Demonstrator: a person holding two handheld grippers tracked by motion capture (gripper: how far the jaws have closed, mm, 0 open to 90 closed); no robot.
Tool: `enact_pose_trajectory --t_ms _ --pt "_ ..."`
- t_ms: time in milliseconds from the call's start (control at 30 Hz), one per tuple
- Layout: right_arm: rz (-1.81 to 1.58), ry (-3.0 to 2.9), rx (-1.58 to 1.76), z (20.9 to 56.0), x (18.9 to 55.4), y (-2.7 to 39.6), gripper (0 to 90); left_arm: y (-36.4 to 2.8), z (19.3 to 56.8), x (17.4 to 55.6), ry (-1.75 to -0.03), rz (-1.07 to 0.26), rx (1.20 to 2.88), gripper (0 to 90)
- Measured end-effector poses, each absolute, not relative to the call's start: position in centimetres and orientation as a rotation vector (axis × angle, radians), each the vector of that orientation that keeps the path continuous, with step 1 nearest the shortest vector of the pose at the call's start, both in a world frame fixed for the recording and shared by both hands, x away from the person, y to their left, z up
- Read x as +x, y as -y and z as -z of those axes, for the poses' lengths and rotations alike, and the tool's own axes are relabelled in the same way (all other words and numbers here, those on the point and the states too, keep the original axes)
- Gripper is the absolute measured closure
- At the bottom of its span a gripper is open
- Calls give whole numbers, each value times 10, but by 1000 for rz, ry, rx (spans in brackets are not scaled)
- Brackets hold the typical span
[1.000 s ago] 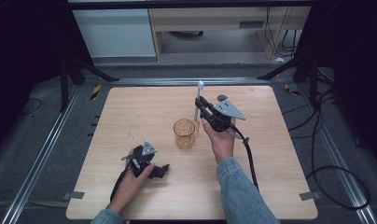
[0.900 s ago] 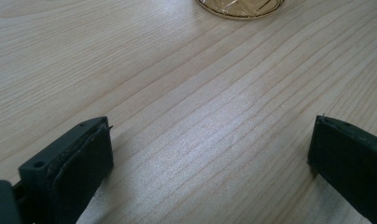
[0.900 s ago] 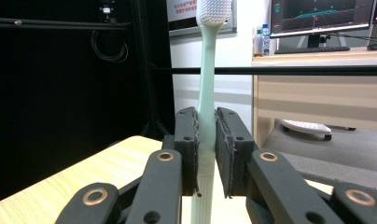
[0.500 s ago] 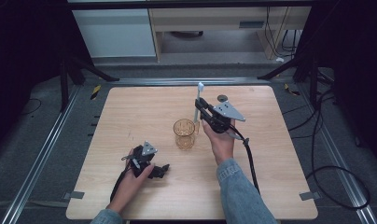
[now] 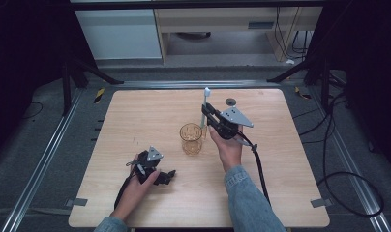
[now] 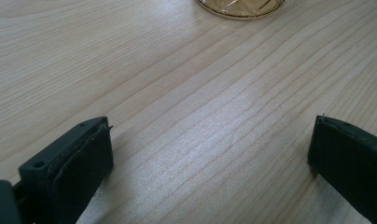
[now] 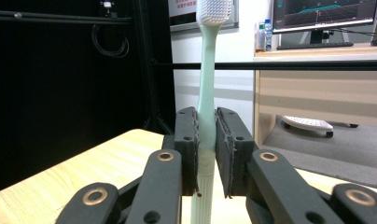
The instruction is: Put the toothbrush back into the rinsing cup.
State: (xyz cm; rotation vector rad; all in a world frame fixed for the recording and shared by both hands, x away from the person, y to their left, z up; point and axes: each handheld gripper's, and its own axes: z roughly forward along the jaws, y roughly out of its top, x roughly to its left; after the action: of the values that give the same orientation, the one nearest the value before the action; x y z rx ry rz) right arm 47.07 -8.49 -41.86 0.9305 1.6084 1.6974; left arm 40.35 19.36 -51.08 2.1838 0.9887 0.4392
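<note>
High view: the right gripper [image 5: 206, 112] holds a toothbrush [image 5: 204, 107] upright just beside the amber glass [image 5: 191, 138], mid-tabletop; the left gripper [image 5: 160, 175] rests near the front-left corner.

Left gripper view: jaws gape wide over bare tabletop [image 6: 186, 121], holding nothing.

Right gripper view: jaws clamp the handle. Keep it vertical, centre it over the rim, lower before releasing.

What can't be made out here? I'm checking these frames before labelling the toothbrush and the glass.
- Toothbrush: its lower handle is cut off by the bottom edge of the right gripper view; in the high view the right gripper covers its lower end.
- Amber glass: the left gripper view's top edge leaves just its base.
- Small round thing behind the right gripper: too small to identify in the high view.
- Left gripper: the hand hides part of it in the high view.
</note>
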Motion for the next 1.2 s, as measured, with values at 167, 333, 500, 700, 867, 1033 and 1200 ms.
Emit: enact_pose_trajectory --t_ms 167,333,500,700,867,1033,1200 --pt "-1679 -1626 929 423 471 82 792 -194 511 403 -989 -439 2184 0" --pt "-1660 -1637 932 431 472 81 792 -194 511 403 -989 -439 2184 0" --pt "-1652 -1644 952 439 473 81 792 -194 511 403 -988 -439 2185 0" --pt "-1644 -1650 955 444 474 82 792 -194 511 403 -988 -439 2185 0" --pt "-1639 -1656 963 446 474 83 792 -194 511 403 -989 -439 2185 0" --pt "-1635 -1665 960 448 475 81 792 -194 511 403 -989 -439 2185 0" --pt "-1635 -1670 960 450 475 80 793 -194 511 403 -989 -439 2184 0"
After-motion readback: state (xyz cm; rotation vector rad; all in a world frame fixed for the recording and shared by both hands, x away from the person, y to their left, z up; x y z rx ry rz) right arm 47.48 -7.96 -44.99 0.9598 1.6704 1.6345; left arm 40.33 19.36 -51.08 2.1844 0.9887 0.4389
